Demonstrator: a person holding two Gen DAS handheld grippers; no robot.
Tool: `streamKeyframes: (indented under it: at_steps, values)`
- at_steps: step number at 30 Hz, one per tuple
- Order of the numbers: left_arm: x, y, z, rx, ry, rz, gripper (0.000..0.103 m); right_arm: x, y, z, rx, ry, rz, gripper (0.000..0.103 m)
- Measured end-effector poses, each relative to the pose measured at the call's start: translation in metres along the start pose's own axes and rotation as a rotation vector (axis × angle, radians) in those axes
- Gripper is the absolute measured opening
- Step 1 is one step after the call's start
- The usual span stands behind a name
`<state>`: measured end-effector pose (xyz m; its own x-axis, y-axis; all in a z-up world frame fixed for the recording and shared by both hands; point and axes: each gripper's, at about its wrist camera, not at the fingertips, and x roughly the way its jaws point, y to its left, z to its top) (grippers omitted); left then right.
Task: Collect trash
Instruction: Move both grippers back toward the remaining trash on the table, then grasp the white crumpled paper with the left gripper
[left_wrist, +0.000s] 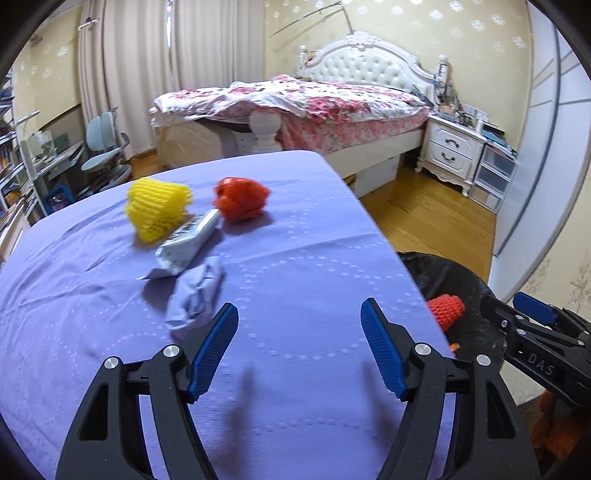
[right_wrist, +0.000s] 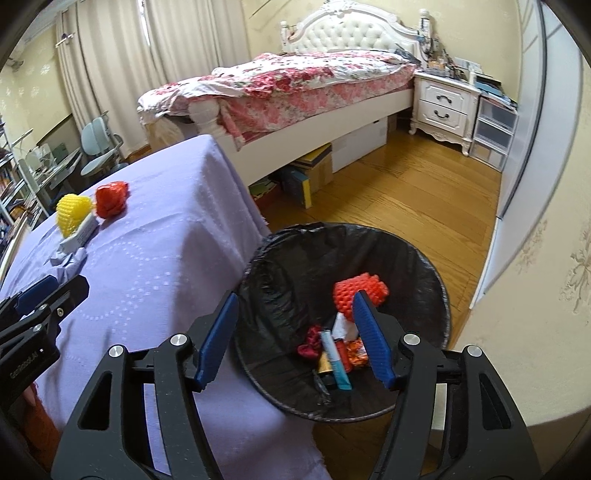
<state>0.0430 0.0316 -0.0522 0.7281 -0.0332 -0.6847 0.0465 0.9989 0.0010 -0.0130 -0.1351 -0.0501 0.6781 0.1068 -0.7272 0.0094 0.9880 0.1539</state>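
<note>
Hovering empty, left gripper gaping over lilac tablecloth; right gripper spread above black-lined bin, ribbed orange foam net inside.

I am working in a home bedroom. Far across the room stands a white bed with a tufted headboard and a pink floral quilt, a white two-drawer nightstand to its right, long cream curtains on the left, and a warm wooden plank floor between.
</note>
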Motion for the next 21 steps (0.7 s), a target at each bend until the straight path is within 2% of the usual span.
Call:
streamKeyframes:
  at_steps: [6, 15, 21]
  values:
    - [0.001, 0.029, -0.001, -0.046, 0.001, 0.062, 0.070, 0.001, 0.034, 0.003, -0.058, 0.006, 0.050, 0.063]
    - [0.022, 0.051, 0.009, -0.083, 0.064, 0.063, 0.069, 0.002, 0.071, 0.008, -0.121, 0.016, 0.087, 0.063]
    - [0.029, 0.060, 0.012, -0.080, 0.092, 0.051, 0.049, 0.004, 0.093, 0.010, -0.160, 0.019, 0.113, 0.064]
